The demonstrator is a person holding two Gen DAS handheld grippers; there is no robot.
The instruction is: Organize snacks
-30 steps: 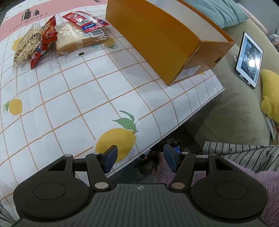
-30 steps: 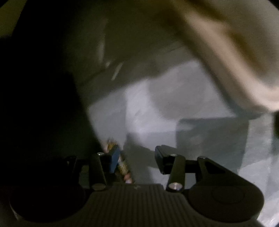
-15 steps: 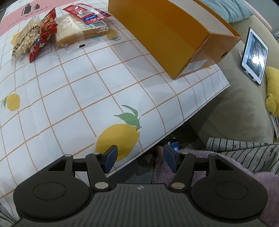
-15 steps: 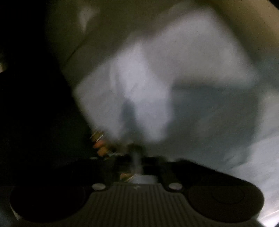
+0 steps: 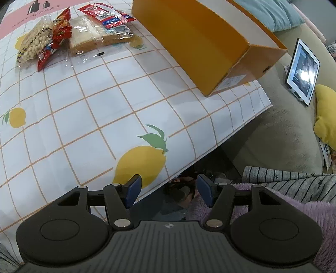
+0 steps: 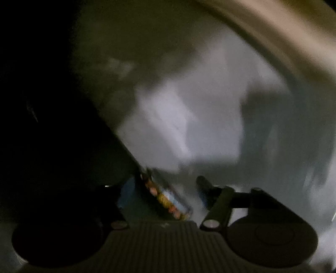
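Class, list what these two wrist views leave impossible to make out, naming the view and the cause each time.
- Right wrist view: the snack packet between the right tool's jaws, which have just been opening; blur and darkness hide its label.
- Left wrist view: the orange box's inside; its near wall blocks it.
- Left wrist view: the tablet screen; glare washes it out.
- Left wrist view: the space under the table; shadowed.

Ahead of me a table carries a white grid cloth printed with lemons. Beyond its right edge stands an olive sofa – a teal cushion on top, a yellow cushion beside a propped tablet. Lighting: even, bright.
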